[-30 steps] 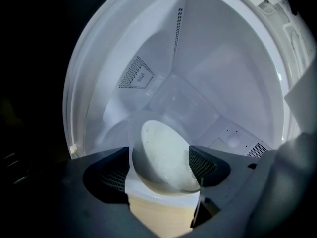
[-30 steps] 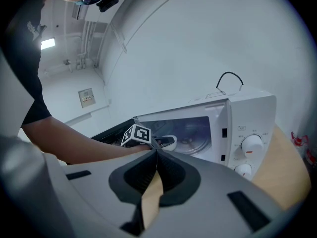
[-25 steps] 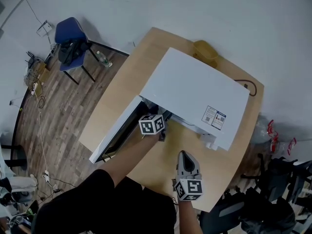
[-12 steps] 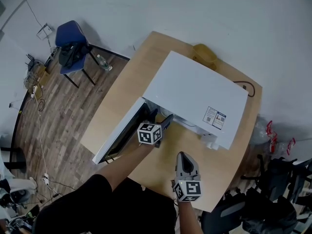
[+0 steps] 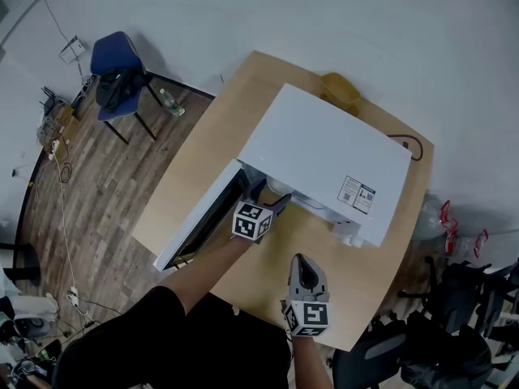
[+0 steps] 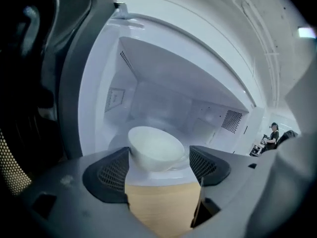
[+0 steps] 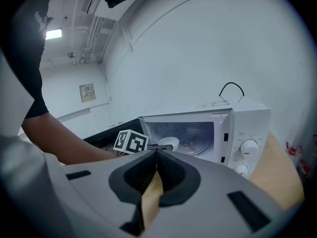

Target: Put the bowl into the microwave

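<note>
A white bowl [image 6: 156, 150] sits inside the white microwave [image 5: 324, 152], near the front of the cavity floor. In the right gripper view the bowl [image 7: 168, 144] shows just inside the open cavity. My left gripper [image 6: 159, 167] is at the cavity mouth with its jaws wide apart. The bowl lies just beyond its tips, and I cannot tell whether the left pad touches it. In the head view the left gripper [image 5: 272, 205] sits beside the open door [image 5: 199, 217]. My right gripper [image 5: 298, 262] hovers over the table in front of the microwave, shut with nothing in it.
The microwave stands on a round wooden table [image 5: 203, 152], its door swung down to the left. Its control knobs [image 7: 247, 148] face me on the right. A yellow object [image 5: 340, 91] lies behind it, with a cable [image 5: 413, 140] at the back right. A blue chair [image 5: 113, 63] stands on the floor.
My left gripper has drawn back a little from the microwave cavity toward me. The right gripper has shifted slightly nearer to me and stays shut.
</note>
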The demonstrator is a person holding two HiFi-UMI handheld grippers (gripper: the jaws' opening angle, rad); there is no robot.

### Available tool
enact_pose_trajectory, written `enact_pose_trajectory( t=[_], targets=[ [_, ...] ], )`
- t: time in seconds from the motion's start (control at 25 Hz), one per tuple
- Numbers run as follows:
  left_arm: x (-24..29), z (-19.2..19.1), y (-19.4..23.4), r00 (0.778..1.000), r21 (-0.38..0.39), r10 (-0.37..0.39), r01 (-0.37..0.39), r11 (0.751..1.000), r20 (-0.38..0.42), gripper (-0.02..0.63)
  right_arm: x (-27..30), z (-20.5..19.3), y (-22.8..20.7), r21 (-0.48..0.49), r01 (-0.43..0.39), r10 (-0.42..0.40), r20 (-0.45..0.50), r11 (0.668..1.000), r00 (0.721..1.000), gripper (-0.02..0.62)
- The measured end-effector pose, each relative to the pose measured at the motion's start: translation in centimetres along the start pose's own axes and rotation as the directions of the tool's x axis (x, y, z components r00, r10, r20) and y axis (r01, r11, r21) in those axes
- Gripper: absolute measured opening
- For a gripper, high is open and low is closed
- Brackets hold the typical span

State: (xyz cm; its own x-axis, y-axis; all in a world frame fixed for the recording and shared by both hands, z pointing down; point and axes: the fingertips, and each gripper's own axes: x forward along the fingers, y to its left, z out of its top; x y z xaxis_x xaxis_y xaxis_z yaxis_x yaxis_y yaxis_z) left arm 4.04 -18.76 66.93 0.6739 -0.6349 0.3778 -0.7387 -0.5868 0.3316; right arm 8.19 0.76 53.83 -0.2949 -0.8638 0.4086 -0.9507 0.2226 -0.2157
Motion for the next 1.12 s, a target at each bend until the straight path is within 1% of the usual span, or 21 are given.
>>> enact_pose_trajectory(
  t=[0.2,0.4,0.76,1.0,1.12],
  targets=[
    [0.7,-0.7,0.1,0.999,0.072,0.015,-0.011,0.997,-0.052,0.353,0.0,-0.2,-0.2,0.014,0.014,-0.014,-0.008,1.0,1.0,0.061],
    [1.4,-1.4,0.2,0.996,0.113,0.007,0.003,0.994,-0.085,0.351,-0.1,-0.7,-0.4,0.031,0.015,-0.014,-0.013,0.999,1.0,0.061],
    [3.4,-1.1,0.4,0.994,0.126,0.027,-0.013,0.992,-0.109,0.351,0.2,-1.2,-1.5,0.101,0.052,-0.05,-0.016,0.994,0.999,0.061],
    [5.0,-0.6,0.4,0.993,0.155,0.052,-0.035,0.987,-0.106,0.351,0.8,-0.8,-1.8,0.072,0.044,-0.043,-0.026,0.996,0.999,0.061],
    [5.7,-0.2,0.4,0.992,0.168,0.071,-0.053,0.984,-0.103,0.351,0.8,-0.7,-2.3,0.077,0.055,-0.053,-0.028,0.996,0.998,0.061]
  ],
)
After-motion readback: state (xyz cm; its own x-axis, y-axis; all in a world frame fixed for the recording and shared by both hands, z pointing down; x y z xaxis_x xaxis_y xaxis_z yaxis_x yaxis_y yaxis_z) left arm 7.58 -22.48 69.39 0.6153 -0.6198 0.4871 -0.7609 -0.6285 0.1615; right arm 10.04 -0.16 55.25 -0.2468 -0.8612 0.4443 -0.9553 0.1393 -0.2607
